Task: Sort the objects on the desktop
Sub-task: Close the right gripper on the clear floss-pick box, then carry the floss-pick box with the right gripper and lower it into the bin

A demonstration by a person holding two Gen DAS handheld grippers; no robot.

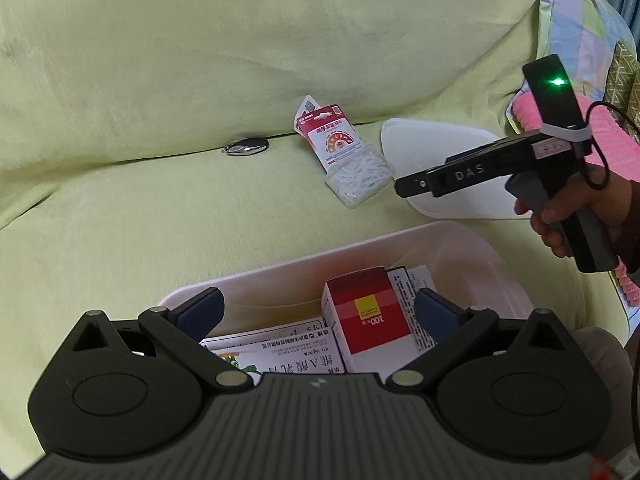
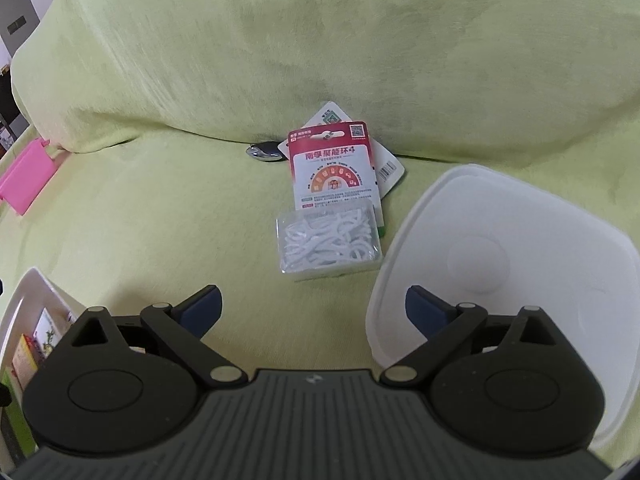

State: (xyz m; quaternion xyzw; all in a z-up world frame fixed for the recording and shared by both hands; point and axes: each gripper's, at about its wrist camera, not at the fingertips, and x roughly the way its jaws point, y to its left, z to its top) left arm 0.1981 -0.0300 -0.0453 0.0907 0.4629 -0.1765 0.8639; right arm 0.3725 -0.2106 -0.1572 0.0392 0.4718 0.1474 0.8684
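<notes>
Meanwhile both grippers [image 1: 316, 312] [image 2: 314, 308] gape empty, floss box [image 2: 329, 242] beside lid [image 2: 500, 264].

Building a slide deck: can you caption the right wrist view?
Open right tongs hover over a green sofa, facing a floss-pick box, battery card and white lid.

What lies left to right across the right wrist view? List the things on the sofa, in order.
Pink box → white bin → key fob → floss pick box → white lid.
</notes>
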